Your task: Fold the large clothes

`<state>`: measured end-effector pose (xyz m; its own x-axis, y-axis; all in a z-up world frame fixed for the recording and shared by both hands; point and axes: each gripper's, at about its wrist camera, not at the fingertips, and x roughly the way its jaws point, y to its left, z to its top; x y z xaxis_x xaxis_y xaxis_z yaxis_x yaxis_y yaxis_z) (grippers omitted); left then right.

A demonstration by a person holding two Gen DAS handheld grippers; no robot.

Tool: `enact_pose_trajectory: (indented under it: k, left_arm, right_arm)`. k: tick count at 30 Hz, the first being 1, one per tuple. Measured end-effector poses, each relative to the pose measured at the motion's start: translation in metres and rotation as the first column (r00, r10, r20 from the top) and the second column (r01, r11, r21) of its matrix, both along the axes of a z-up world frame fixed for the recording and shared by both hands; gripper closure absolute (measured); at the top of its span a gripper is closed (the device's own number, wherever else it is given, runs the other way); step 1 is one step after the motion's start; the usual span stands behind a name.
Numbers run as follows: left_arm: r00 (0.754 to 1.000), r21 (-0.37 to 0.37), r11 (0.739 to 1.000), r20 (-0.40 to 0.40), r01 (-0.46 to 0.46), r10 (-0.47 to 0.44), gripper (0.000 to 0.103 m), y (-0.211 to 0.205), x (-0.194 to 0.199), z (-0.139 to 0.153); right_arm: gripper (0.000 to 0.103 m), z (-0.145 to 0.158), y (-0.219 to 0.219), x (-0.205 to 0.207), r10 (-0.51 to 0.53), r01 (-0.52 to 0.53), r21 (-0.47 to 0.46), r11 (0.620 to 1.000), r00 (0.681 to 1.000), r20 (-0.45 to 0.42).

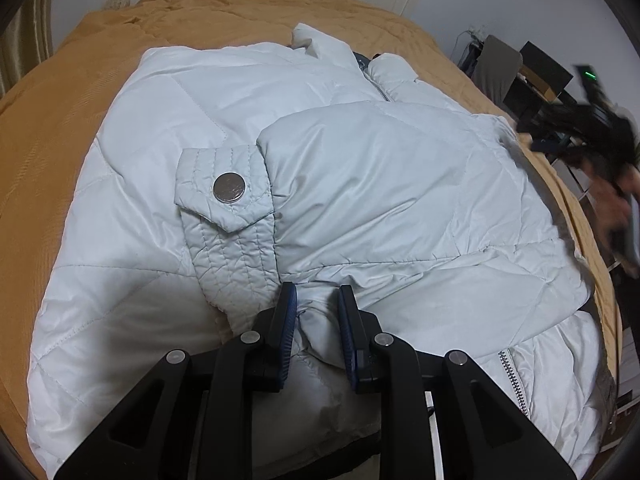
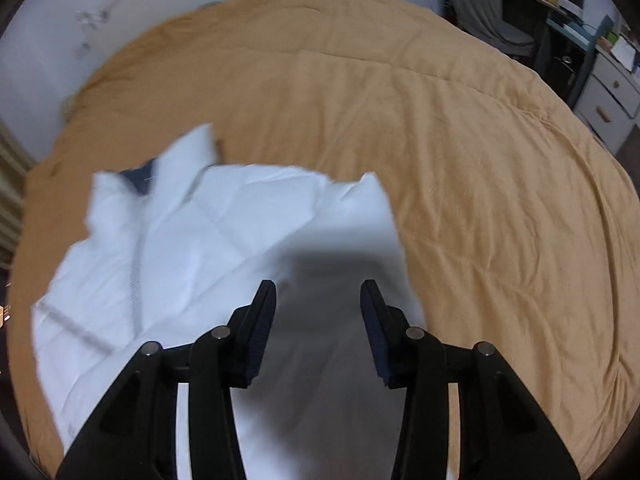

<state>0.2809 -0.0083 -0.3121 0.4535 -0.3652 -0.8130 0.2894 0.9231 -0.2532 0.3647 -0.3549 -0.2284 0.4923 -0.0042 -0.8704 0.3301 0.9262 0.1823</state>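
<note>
Between the left tongs, a ridge of the white jacket was clamped. Right tongs hovered apart over it; likely next, folding the sleeve inward.

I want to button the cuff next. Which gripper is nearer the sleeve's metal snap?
Left. The left gripper pinches jacket fabric just below the metal snap; the right gripper hangs open off the jacket's far side.

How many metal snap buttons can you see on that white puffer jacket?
1: a round silver snap button on the cuff tab of the white puffer jacket's folded sleeve. Others may be hidden under the folds.
</note>
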Motion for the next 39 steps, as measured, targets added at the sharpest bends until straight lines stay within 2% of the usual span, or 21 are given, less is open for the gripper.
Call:
enact_pose_trajectory:
  k: [3,4,5,6,8,9,13,15,17,19,20,22,24,25,27,30,31,32,33,37,39]
  left_arm:
    - [1.0,0.003,1.0,-0.002,0.002,-0.002,0.081,-0.001,0.002,0.0]
    - [1.0,0.007,1.0,-0.001,0.004,-0.004,0.081,-0.001,0.002,0.0]
    - [1.0,0.011,1.0,0.002,0.007,-0.007,0.081,-0.002,0.001,0.0]
    - [1.0,0.012,1.0,0.004,0.006,-0.006,0.08,-0.002,0.001,0.0]
    - [1.0,0.016,1.0,0.004,0.01,-0.01,0.08,-0.004,0.0,0.0]
    - [1.0,0.021,1.0,0.008,0.01,-0.01,0.08,-0.004,0.0,0.0]
    - [1.0,0.041,0.999,0.02,0.005,-0.006,0.08,-0.005,-0.001,-0.001]
    - [1.0,0.044,0.999,0.024,0.006,-0.007,0.08,-0.006,-0.002,-0.001]
    - [1.0,0.042,0.999,0.023,0.015,-0.016,0.08,-0.003,-0.003,0.001]
    - [0.999,0.048,0.998,0.016,0.043,-0.044,0.08,0.0,-0.007,0.005]
    - [0.998,0.067,0.996,0.017,0.06,-0.061,0.079,0.003,-0.011,0.008]
    - [0.996,0.083,0.993,0.016,0.081,-0.083,0.078,0.011,-0.018,0.015]
    - [0.998,0.046,0.997,-0.004,0.068,-0.067,0.076,0.029,-0.027,0.023]
    - [0.999,0.029,0.999,-0.024,0.035,-0.035,0.076,0.039,-0.032,0.027]
    - [0.996,0.027,0.998,-0.068,-0.058,0.06,0.078,0.064,-0.044,0.035]
    - [0.99,-0.14,0.984,-0.109,-0.107,0.092,0.074,0.111,-0.069,0.043]
    - [0.987,-0.194,0.974,-0.129,-0.121,0.097,0.069,0.126,-0.075,0.041]
    - [0.982,-0.232,0.962,-0.152,-0.144,0.11,0.052,0.141,-0.082,0.035]
    - [0.979,-0.258,0.953,-0.164,-0.161,0.121,0.043,0.153,-0.087,0.03]
    - [0.965,-0.404,0.888,-0.223,-0.219,0.136,0.042,0.187,-0.097,0.008]
    - [0.964,-0.429,0.874,-0.228,-0.227,0.138,0.042,0.193,-0.093,0.003]
  right_arm:
    - [0.055,0.005,0.026,-0.069,0.131,-0.131,-0.001,0.991,0.991,0.003]
    - [0.055,-0.007,0.039,-0.103,0.205,-0.208,-0.039,0.977,0.977,-0.06]
    - [0.053,-0.021,0.044,-0.118,0.237,-0.247,-0.074,0.966,0.964,-0.118]
    - [0.053,-0.021,0.044,-0.118,0.237,-0.247,-0.074,0.966,0.964,-0.118]
    - [0.052,-0.048,0.045,-0.14,0.273,-0.309,-0.166,0.937,0.94,-0.206]
    - [0.052,-0.05,0.043,-0.148,0.285,-0.321,-0.194,0.927,0.939,-0.191]
    - [0.051,-0.022,0.035,-0.167,0.24,-0.26,-0.24,0.935,0.964,-0.111]
    - [0.038,-0.009,0.038,-0.174,0.243,-0.246,-0.198,0.949,0.969,-0.041]
    - [0.031,-0.019,0.037,-0.172,0.211,-0.223,-0.216,0.951,0.974,-0.081]
    - [0.024,-0.048,0.023,-0.172,0.118,-0.154,-0.258,0.954,0.981,-0.151]
    - [0.022,-0.056,0.013,-0.179,0.092,-0.12,-0.19,0.974,0.984,-0.15]
    - [0.02,-0.065,-0.026,-0.193,0.005,0.003,0.066,0.998,0.992,-0.125]
    - [0.02,-0.064,-0.052,-0.208,-0.035,0.061,0.247,0.967,0.993,-0.109]
    - [0.019,-0.061,-0.062,-0.214,-0.044,0.072,0.287,0.955,0.994,-0.104]
    - [0.018,-0.049,-0.073,-0.23,-0.059,0.083,0.292,0.953,0.994,-0.09]
    - [0.017,-0.038,-0.079,-0.256,-0.026,0.045,0.285,0.957,0.997,-0.069]
    - [0.017,-0.039,-0.078,-0.265,0.0,0.021,0.305,0.952,0.997,-0.071]
    - [0.017,-0.041,-0.078,-0.272,0.03,-0.004,0.332,0.943,0.997,-0.073]
    - [0.017,-0.043,-0.075,-0.278,0.052,-0.022,0.347,0.938,0.996,-0.079]
    - [0.017,-0.06,-0.068,-0.285,0.112,-0.069,0.369,0.927,0.989,-0.098]
    - [0.017,-0.07,-0.065,-0.278,0.136,-0.081,0.395,0.915,0.984,-0.112]
